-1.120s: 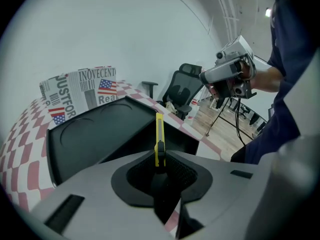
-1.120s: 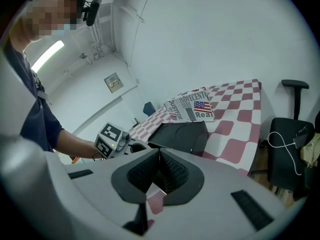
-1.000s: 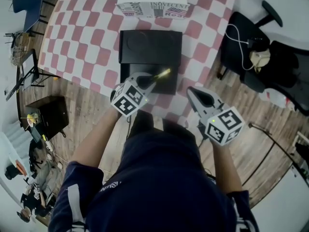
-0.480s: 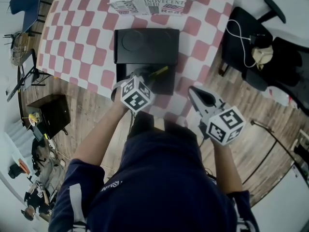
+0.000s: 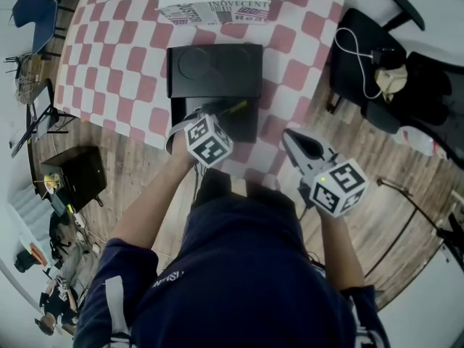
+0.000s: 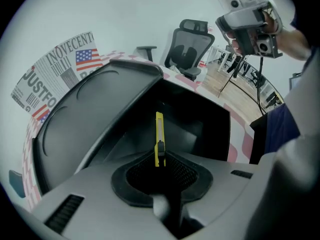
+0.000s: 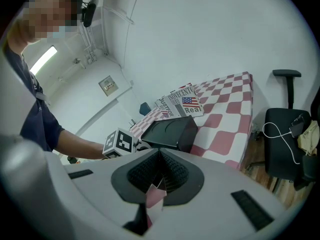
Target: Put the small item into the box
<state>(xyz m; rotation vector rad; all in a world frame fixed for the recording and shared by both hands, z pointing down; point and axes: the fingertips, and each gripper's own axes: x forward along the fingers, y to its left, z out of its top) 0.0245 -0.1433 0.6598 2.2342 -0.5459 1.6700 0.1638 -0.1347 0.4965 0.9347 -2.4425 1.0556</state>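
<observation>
A black box (image 5: 245, 125) stands open on the checked table, its lid (image 5: 214, 71) laid back behind it. My left gripper (image 5: 221, 114) is shut on a slim yellow utility knife (image 5: 236, 108), which sticks out over the box's opening. In the left gripper view the knife (image 6: 159, 136) stands up between the pads of the left gripper (image 6: 160, 156), with the box's dark inside (image 6: 200, 129) just beyond. My right gripper (image 5: 293, 141) hangs to the right of the box near the table's edge, shut and empty. The right gripper view shows the right gripper (image 7: 160, 160) with its pads together.
A folded newspaper (image 5: 214, 7) lies behind the box on the red and white checked cloth (image 5: 109, 64). A black office chair (image 5: 391, 78) with a white cable stands to the right. A dark case (image 5: 76, 172) sits on the wooden floor at left.
My left gripper has moved forward and a little right with the knife, closer over the box's opening. The right gripper has stayed where it was.
</observation>
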